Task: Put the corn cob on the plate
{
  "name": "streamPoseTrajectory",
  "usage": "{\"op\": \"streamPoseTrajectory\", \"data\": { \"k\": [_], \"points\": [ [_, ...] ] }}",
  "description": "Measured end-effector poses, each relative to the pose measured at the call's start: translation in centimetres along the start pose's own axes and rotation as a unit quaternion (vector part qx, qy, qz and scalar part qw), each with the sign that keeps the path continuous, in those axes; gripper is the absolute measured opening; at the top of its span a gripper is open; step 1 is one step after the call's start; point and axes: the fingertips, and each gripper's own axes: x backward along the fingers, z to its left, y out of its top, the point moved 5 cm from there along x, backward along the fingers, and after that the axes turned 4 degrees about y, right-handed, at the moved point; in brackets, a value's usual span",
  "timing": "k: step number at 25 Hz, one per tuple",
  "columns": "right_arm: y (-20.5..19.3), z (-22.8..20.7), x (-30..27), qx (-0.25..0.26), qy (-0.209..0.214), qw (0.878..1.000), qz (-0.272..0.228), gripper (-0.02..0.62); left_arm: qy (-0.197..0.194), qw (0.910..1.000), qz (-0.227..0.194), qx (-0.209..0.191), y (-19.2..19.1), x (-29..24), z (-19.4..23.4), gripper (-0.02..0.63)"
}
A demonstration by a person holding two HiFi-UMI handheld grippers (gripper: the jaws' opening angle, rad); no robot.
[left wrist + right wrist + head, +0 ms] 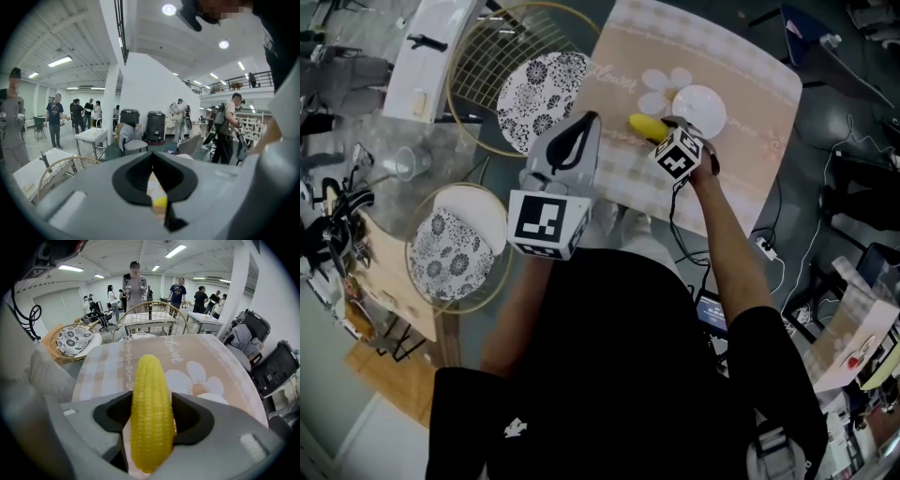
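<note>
The right gripper (151, 425) is clamped on the corn cob (151, 413), its jaws pressing both flanks of the thick lower half while the tapered tip pokes forward. In the head view the cob (647, 127) hangs over the checked tablecloth (741, 159), just beside the left rim of the small white plate (701, 108) and not yet on it.

The even yellow sheen suggests a plastic replica, though that is hard to confirm. It is probably light and stiff, with kernel ridges that help the hold. Being round, it may roll once released, so gripping mid-body suits it.

The left gripper (152, 173) is raised near the chest, its jaws together on nothing.
</note>
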Motion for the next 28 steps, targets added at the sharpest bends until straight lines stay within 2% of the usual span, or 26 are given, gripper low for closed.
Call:
{"op": "streamPoseTrajectory", "data": {
  "k": [12,28],
  "points": [
    [-3.7,-7.9,1.8,-0.072,-0.040,0.997,0.002,0.256,-0.018,0.9997,0.017,0.001,0.2,-3.5,-1.5,0.009],
    [-5.9,-11.7,1.0,-0.110,-0.062,0.992,0.014,0.256,-0.018,0.9991,0.038,0.000,-0.1,-5.3,-1.6,0.009]
  ]
}}
